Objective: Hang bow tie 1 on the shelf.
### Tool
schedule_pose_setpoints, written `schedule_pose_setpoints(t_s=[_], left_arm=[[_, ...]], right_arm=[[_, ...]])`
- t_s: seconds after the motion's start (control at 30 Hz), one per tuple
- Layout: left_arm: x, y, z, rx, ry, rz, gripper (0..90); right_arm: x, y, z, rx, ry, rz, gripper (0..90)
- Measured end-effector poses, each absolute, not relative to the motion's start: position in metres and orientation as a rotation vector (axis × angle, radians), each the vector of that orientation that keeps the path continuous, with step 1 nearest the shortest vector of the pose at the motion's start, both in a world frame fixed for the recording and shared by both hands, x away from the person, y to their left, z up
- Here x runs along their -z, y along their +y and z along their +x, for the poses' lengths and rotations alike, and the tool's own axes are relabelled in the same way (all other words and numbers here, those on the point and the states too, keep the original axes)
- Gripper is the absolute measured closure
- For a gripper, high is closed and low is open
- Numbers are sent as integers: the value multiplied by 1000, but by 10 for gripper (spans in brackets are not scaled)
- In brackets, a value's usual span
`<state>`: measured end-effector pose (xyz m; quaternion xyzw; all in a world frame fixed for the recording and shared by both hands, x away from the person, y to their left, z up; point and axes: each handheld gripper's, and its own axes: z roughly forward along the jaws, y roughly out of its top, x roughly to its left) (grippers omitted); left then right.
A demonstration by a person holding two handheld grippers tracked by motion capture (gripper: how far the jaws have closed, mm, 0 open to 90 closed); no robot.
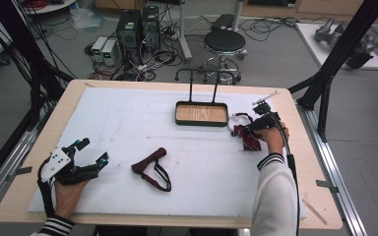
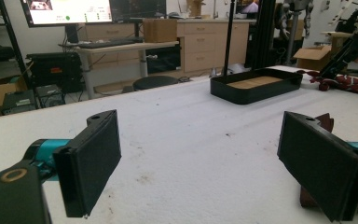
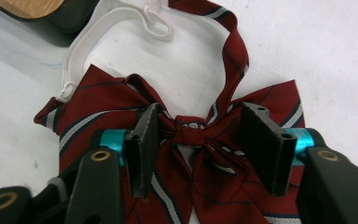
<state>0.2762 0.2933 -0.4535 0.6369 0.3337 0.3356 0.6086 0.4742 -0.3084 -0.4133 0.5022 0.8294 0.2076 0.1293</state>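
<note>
A grey floor (image 1: 275,54) lies behind the table (image 1: 295,147). A round black stool (image 1: 225,42) stands at the top middle. Computer boxes (image 1: 138,27) and tangled cables (image 1: 152,61) sit at the upper left. Wooden cabinets (image 2: 205,42) and a lit screen (image 2: 67,10) line the far wall.

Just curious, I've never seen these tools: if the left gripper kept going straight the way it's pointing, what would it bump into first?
Probably nothing soon. The left gripper is open over bare white mat; the black tray lies farther ahead, slightly right, though depth is unclear.
</note>
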Motion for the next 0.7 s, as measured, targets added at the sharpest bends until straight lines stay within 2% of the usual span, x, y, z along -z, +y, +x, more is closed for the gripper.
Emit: schedule_pose_setpoints(t_s=[0.23,0.37,0.7], left_arm=[[454,293,276,-778,770,1469,135],[454,293,276,-778,770,1469,135],[454,293,276,-778,771,1468,135]], right_arm=[[416,-307,474,-582,2426,1503,568],[417,-303,472,-554,2419,1488,647],[418,-304,469,-580,2402,1458,674]])
